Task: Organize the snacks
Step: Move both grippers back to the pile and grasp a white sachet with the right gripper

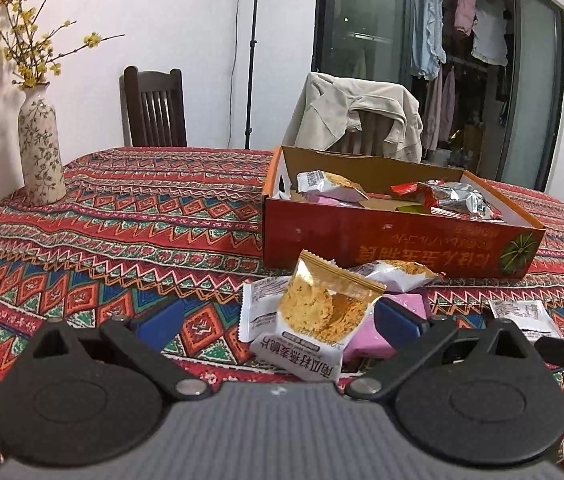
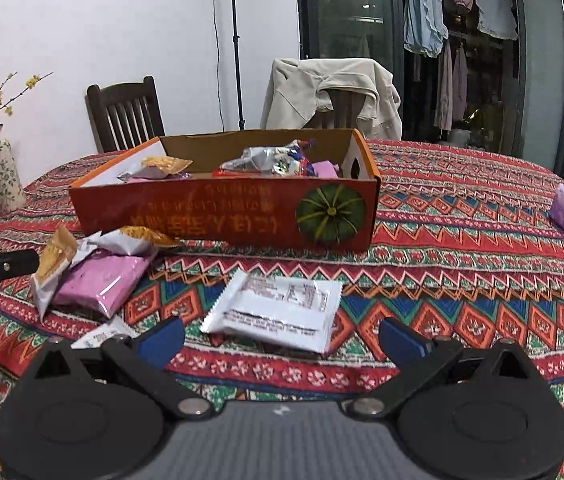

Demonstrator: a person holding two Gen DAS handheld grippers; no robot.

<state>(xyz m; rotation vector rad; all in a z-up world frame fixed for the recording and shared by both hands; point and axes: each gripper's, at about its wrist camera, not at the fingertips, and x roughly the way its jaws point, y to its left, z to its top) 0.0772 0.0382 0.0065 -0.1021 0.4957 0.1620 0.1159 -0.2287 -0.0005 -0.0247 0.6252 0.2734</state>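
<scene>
a white wall (image 1: 162, 20) was seen behind two chairs: a dark wooden chair (image 1: 154, 108) and another draped with a beige jacket (image 1: 354, 112). clothes (image 1: 462, 32) were hung behind dark glass doors (image 1: 358, 16).

Patterned tablecloth (image 2: 462, 248) bears orange box (image 2: 218, 216), loose snack packets (image 2: 278, 312) (perhaps four), vase (image 1: 40, 148).

Bare tablecloth (image 2: 462, 280) right of box (image 2: 222, 216); left crowded with packets (image 2: 98, 280).

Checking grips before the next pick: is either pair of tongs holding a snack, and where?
Neither. The left tongs and the right tongs are both open, holding nothing.
</scene>
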